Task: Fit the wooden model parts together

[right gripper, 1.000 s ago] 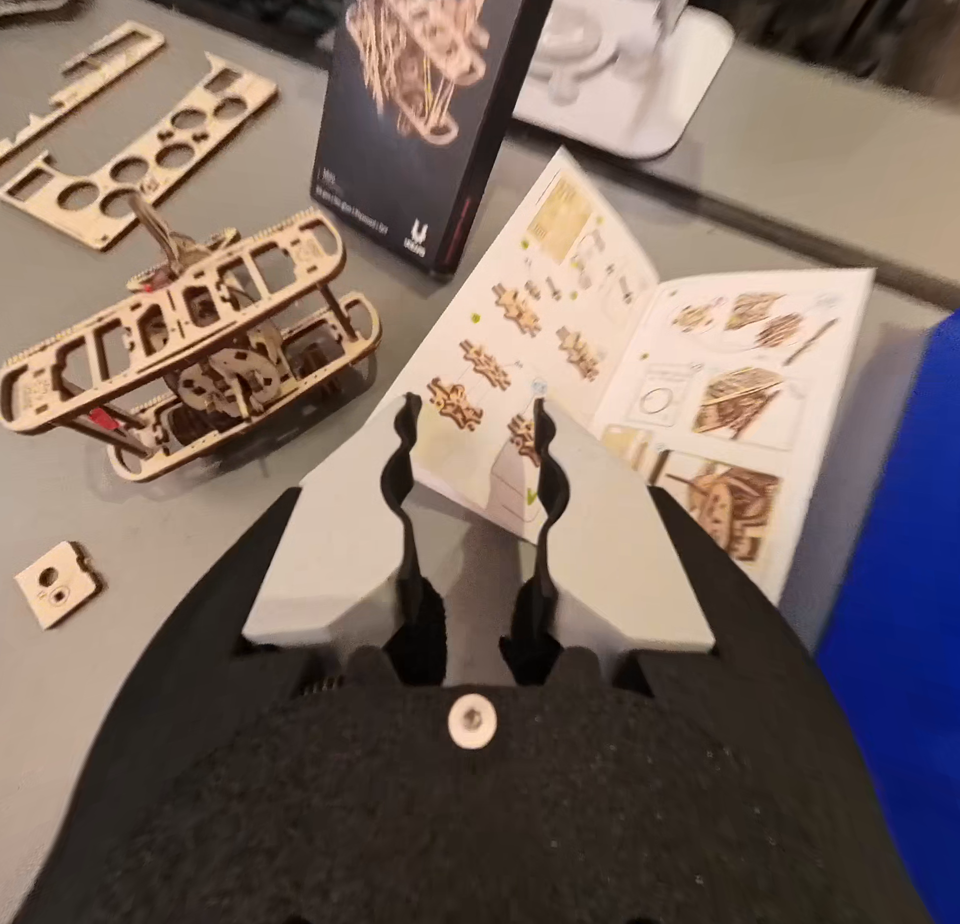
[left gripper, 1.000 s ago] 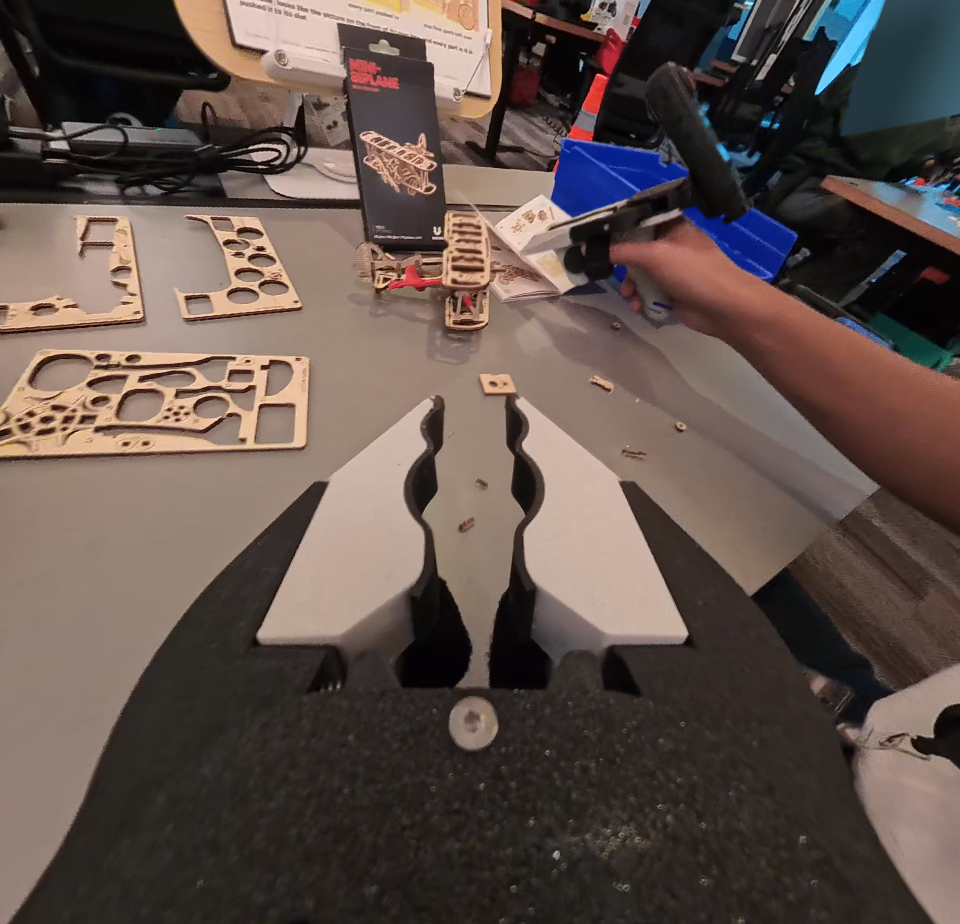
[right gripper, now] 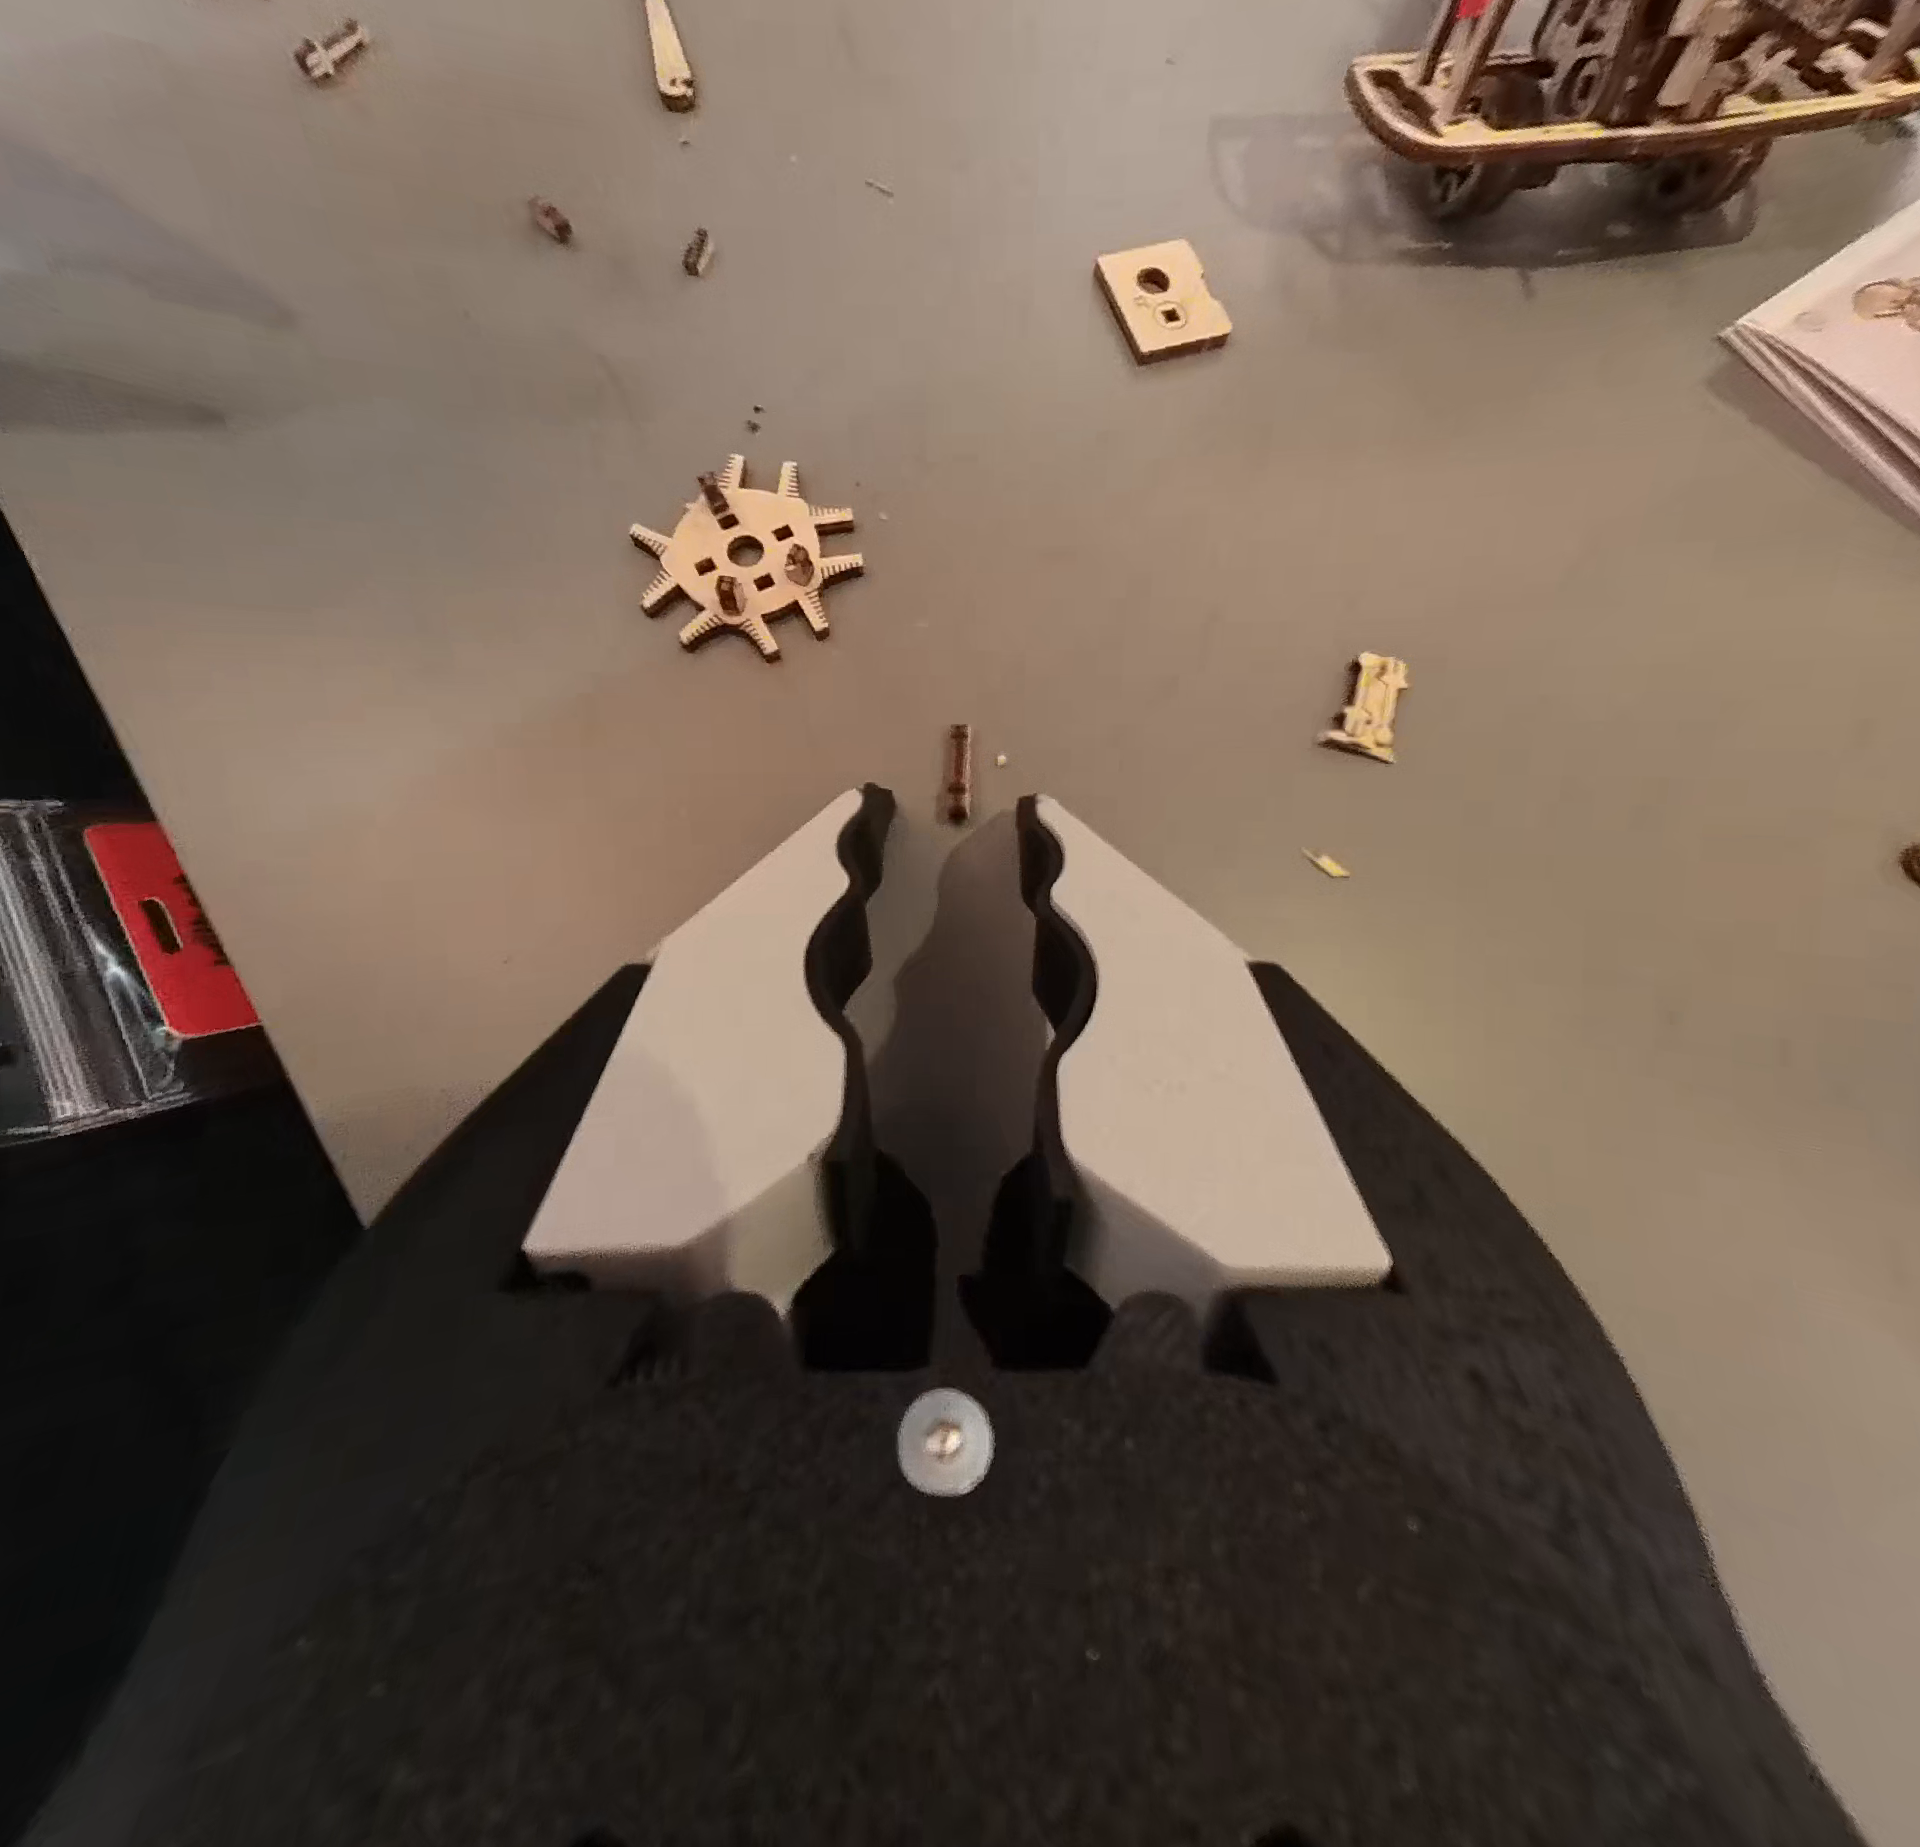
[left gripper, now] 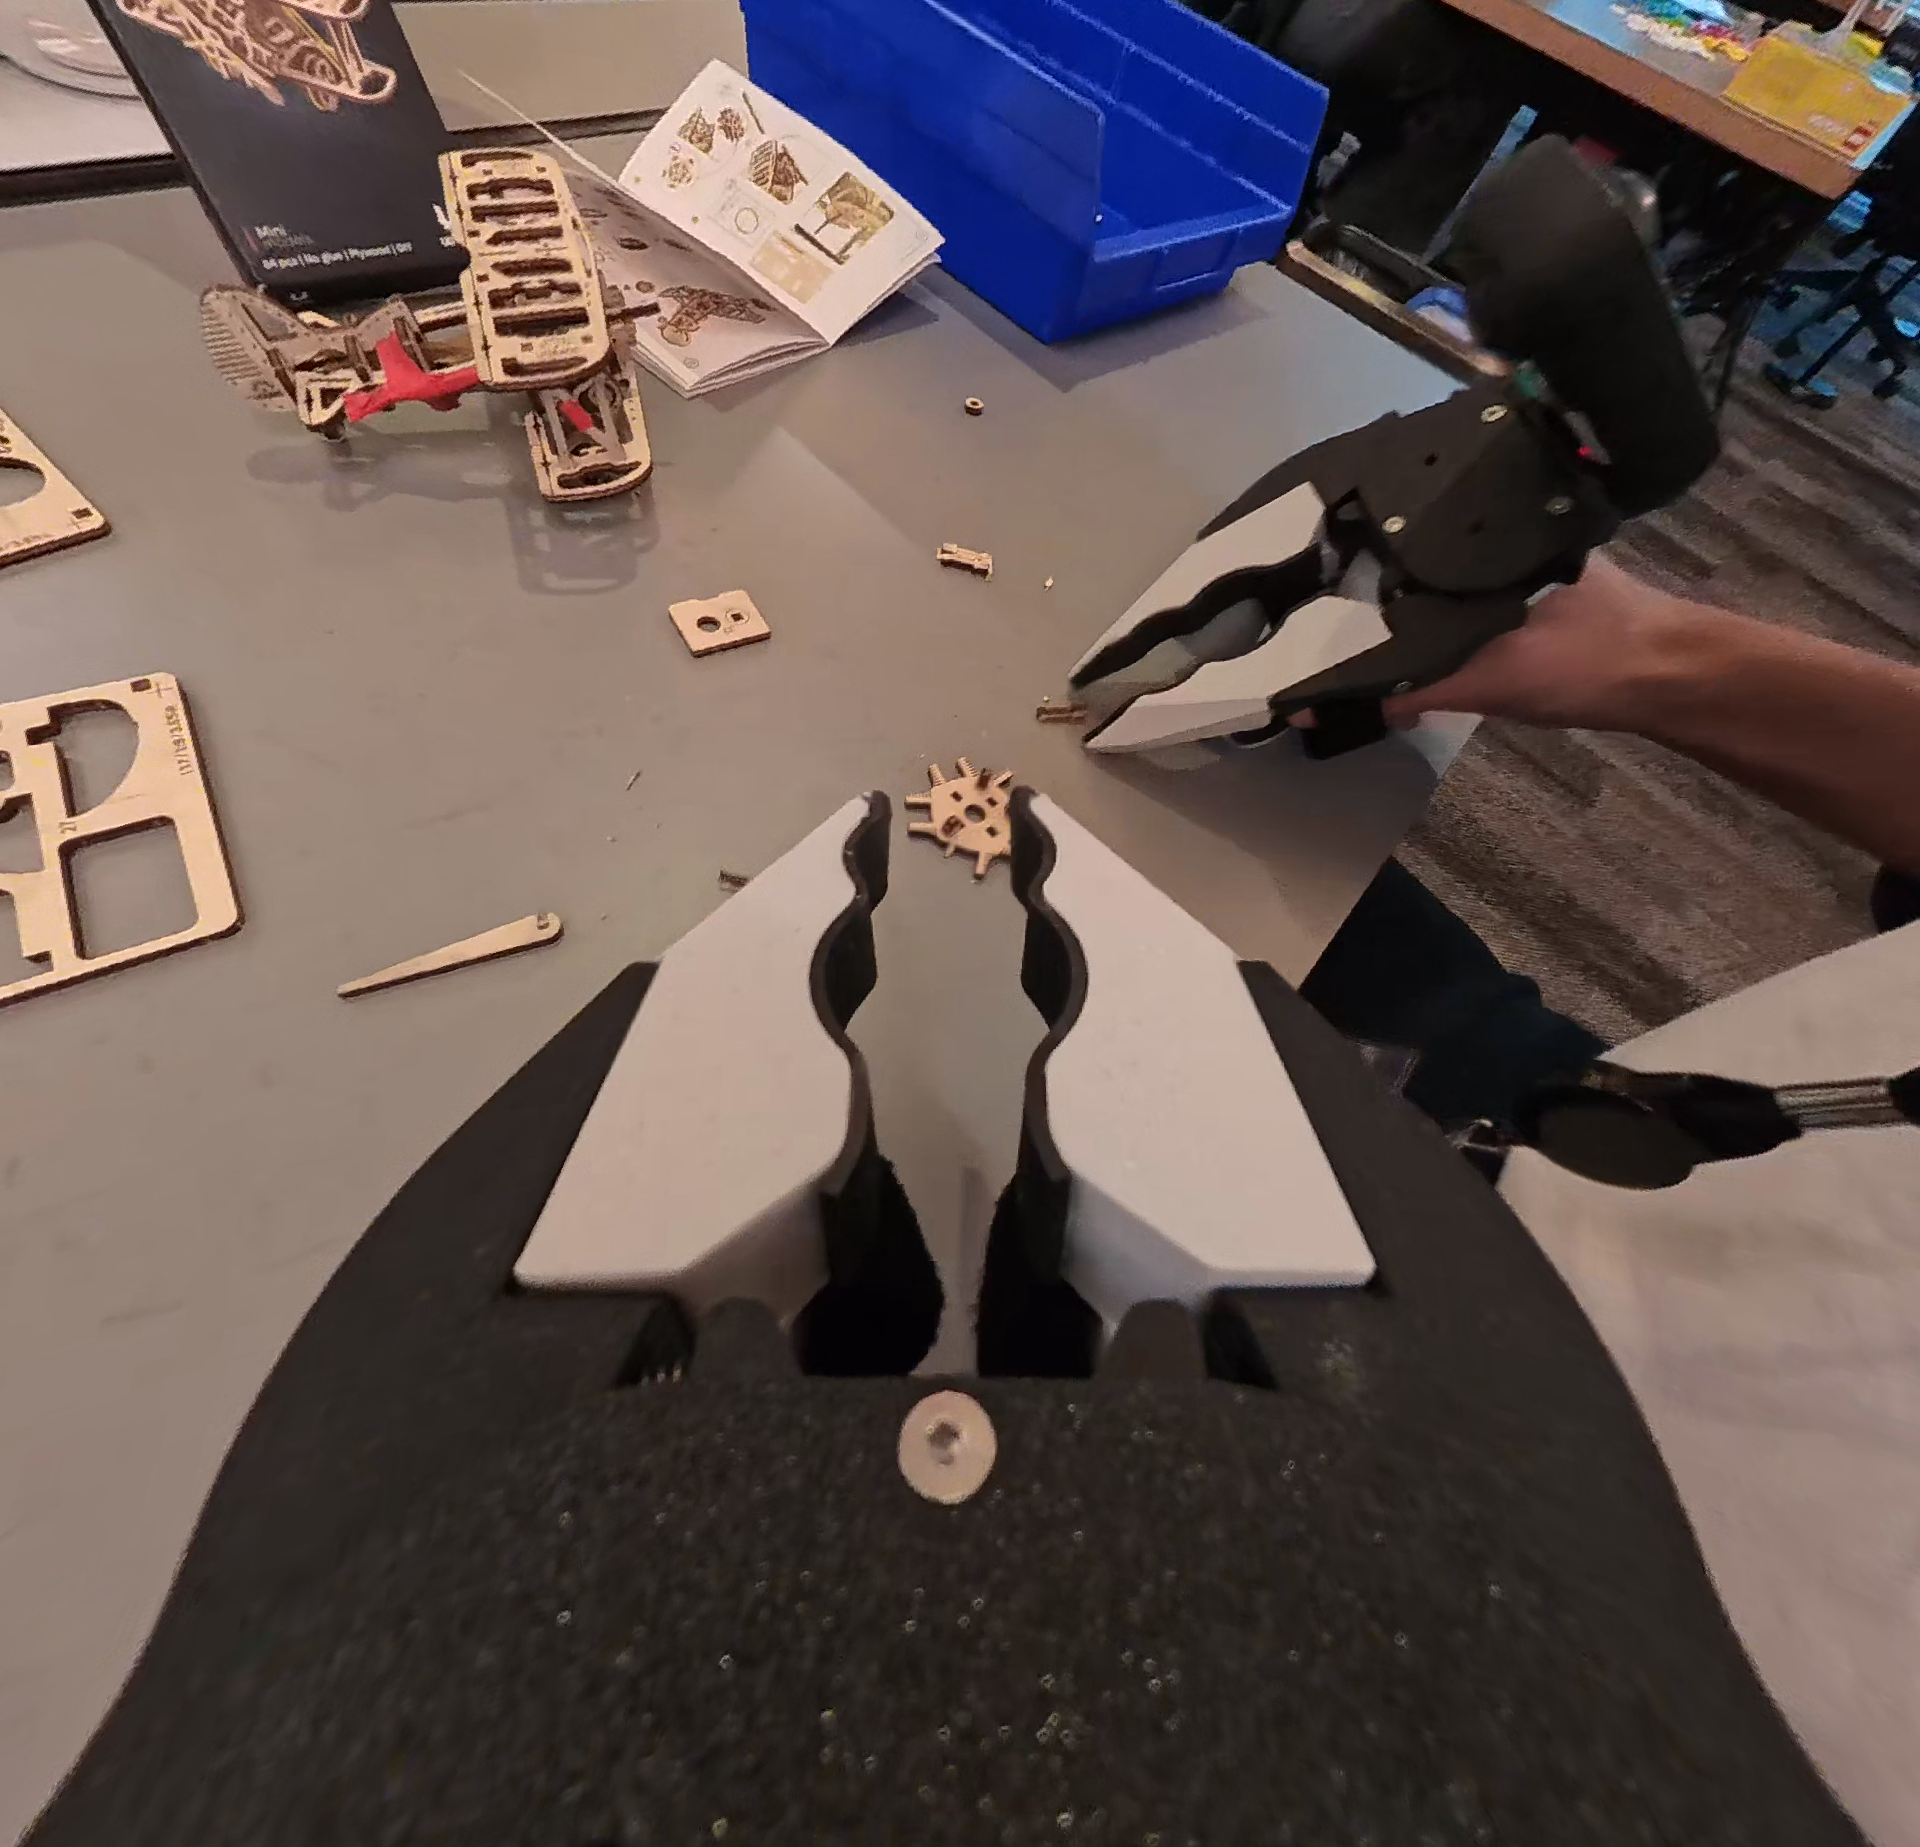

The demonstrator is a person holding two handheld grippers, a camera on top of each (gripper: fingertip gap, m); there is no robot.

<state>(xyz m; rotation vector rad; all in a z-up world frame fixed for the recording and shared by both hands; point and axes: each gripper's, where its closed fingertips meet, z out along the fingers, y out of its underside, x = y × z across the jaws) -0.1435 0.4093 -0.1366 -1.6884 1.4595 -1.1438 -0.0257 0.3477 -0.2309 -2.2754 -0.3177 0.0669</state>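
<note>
Toothed wooden hub [right gripper: 746, 558] lay flat on the grey table [left gripper: 416, 779], near its front edge, w/ three short pegs already seated in its slots and other slots bare; judged partly filled, so more pegs were due. A loose wooden peg [right gripper: 957, 774] lay just beyond the right gripper [right gripper: 956, 810], lined up w/ the gap between its fingertips; jaws apart, holding nothing, tips low to the surface, prob. lined up that way for pinching the peg lengthwise. Left gripper [left gripper: 948, 823] was also apart and empty, its tips either side of the hub's near edge, apparently so as to steady the hub during insertion; contact w/ the hub couldn't be confirmed. Farther out: a square plate w/ two holes [right gripper: 1163, 299], a tapered wooden sliver [left gripper: 452, 956], another small fitting [right gripper: 1364, 706]. Beyond these, the part-built wooden biplane [left gripper: 468, 332], open instruction booklet [left gripper: 769, 228] and dark kit box [left gripper: 249, 104], w/ emptied part sheets [left gripper: 104, 841] at left and a blue bin [left gripper: 1039, 135] behind.
</note>
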